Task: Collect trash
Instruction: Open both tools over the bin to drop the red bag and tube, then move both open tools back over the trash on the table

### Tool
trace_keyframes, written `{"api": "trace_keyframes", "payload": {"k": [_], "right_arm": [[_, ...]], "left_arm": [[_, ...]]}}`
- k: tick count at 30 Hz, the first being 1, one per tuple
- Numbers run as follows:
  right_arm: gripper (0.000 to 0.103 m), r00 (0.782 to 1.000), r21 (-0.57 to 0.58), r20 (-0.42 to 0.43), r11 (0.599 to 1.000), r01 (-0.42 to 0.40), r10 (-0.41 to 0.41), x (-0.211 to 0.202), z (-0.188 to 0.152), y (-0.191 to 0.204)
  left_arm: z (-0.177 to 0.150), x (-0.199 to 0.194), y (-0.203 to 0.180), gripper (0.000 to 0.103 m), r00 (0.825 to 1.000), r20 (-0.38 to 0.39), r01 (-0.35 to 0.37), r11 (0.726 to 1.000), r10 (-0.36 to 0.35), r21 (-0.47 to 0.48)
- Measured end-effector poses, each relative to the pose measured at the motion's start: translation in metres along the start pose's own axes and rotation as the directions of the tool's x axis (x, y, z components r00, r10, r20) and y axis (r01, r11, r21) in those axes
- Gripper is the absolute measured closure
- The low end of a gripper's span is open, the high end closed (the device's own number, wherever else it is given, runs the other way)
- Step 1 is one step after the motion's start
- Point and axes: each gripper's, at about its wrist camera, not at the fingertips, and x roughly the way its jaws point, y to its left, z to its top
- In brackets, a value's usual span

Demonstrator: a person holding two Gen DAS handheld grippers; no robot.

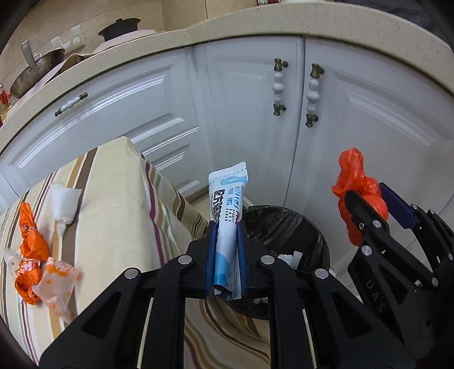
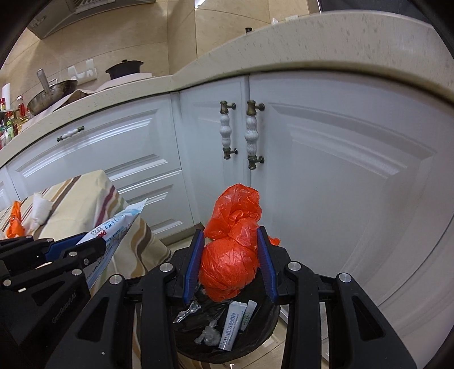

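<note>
- Left wrist view: white cabinet doors (image 1: 249, 119) fill the background under a beige countertop (image 1: 255, 25), where a dark pot (image 1: 120, 27) and a pan (image 1: 37, 73) sit at far left.
- A table under a striped cloth (image 1: 113, 204) lies at left, carrying a white tissue wad (image 1: 63, 205) and crumpled orange wrappers (image 1: 37, 264) near its edge.
- The black-lined trash bin (image 1: 286, 227) stands on the floor just beyond the fingers, partly hidden by them.
- The left gripper (image 1: 226, 227) pinches a white-and-blue tube (image 1: 227, 204) between its blue pads; the tube's long axis runs upright, crimped end up, above the bin's near rim.
- At right, the right gripper (image 1: 369, 198) holds an orange plastic bag (image 1: 356, 184), tilted in toward the bin.
- Right wrist view: the same cabinets, with 2 ceramic handles (image 2: 241, 133), face the camera.
- The right gripper (image 2: 231, 252) clamps the knotted orange bag directly above the open bin (image 2: 255, 340), which holds a small white box (image 2: 231, 326) and clear wrappers.
- The left gripper (image 2: 85, 244) enters low at left, its tube slanting up and right, beside the bin.
</note>
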Motion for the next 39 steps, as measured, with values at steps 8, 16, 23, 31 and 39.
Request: {"api": "trace_keyframes", "payload": {"k": [8, 16, 23, 31, 39], "right_arm": [[0.042, 1.000, 0.023, -0.023, 1.000, 0.004, -0.003, 0.024, -0.006, -0.010], [0.042, 0.999, 0.052, -0.033, 0.998, 0.020, -0.018, 0.014, -0.002, -0.012], [0.041, 1.000, 0.039, -0.014, 0.999, -0.011, 0.012, -0.014, 0.010, 0.017], [0.040, 0.994, 0.004, 0.015, 0.995, -0.104, 0.104, -0.045, 0.021, 0.086], [0.040, 0.976, -0.059, -0.026, 0.974, -0.219, 0.217, -0.053, 0.013, 0.166]], "left_arm": [[0.000, 0.030, -0.007, 0.062, 0.998, -0.030, -0.050, 0.999, 0.049, -0.020], [0.004, 0.011, 0.016, 0.042, 1.000, -0.018, -0.011, 0.997, 0.010, -0.077], [0.001, -0.031, 0.062, 0.035, 0.998, 0.041, -0.037, 0.992, 0.042, -0.122], [-0.024, -0.079, 0.143, 0.032, 0.983, 0.065, -0.160, 0.970, 0.174, -0.181], [-0.060, -0.107, 0.232, 0.030, 0.944, 0.041, -0.308, 0.920, 0.327, -0.242]]}}
